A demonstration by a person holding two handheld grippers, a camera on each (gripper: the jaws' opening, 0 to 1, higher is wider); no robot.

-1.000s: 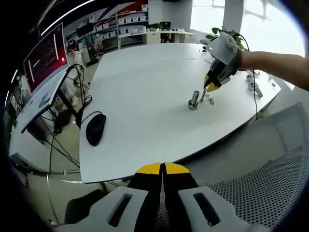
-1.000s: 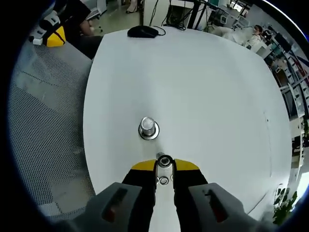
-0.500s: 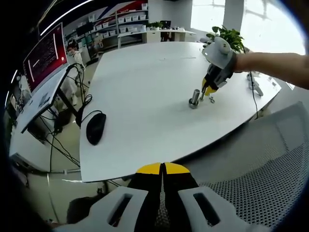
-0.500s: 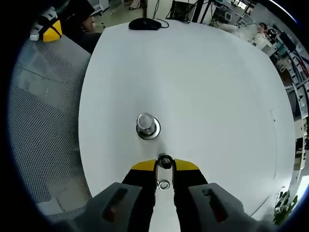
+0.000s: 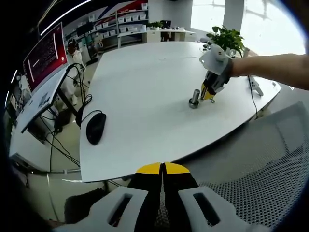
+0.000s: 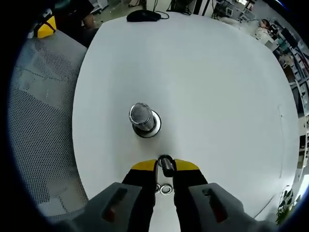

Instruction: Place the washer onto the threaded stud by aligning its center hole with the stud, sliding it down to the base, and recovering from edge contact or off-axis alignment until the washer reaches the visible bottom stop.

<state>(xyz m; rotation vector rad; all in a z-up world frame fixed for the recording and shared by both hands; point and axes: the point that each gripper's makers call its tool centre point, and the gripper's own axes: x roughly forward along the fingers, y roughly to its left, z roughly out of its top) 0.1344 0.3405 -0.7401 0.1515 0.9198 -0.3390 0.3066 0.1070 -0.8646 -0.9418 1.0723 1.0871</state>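
Note:
The threaded stud (image 6: 141, 118) stands upright on its round base on the white table (image 6: 217, 87); in the left gripper view the stud (image 5: 194, 98) is small and far off. My right gripper (image 6: 165, 166) is shut on a metal washer (image 6: 166, 163), held on edge just short of the stud and a little to its right. A second washer (image 6: 165, 189) lies on the table under the jaws. In the left gripper view the right gripper (image 5: 211, 91) tips down beside the stud. My left gripper (image 5: 162, 169) is shut on nothing, off the table's near edge.
A black mouse (image 5: 95, 128) with its cable lies near the table's left edge. A grey mesh chair (image 5: 270, 164) sits below the table's edge by the left gripper. Small metal parts (image 5: 254, 87) lie past the person's arm (image 5: 275, 67). A potted plant (image 5: 227, 36) stands behind.
My right gripper has moved closer to the stud with the washer, so the stud looks larger in its view. The left gripper has stayed still.

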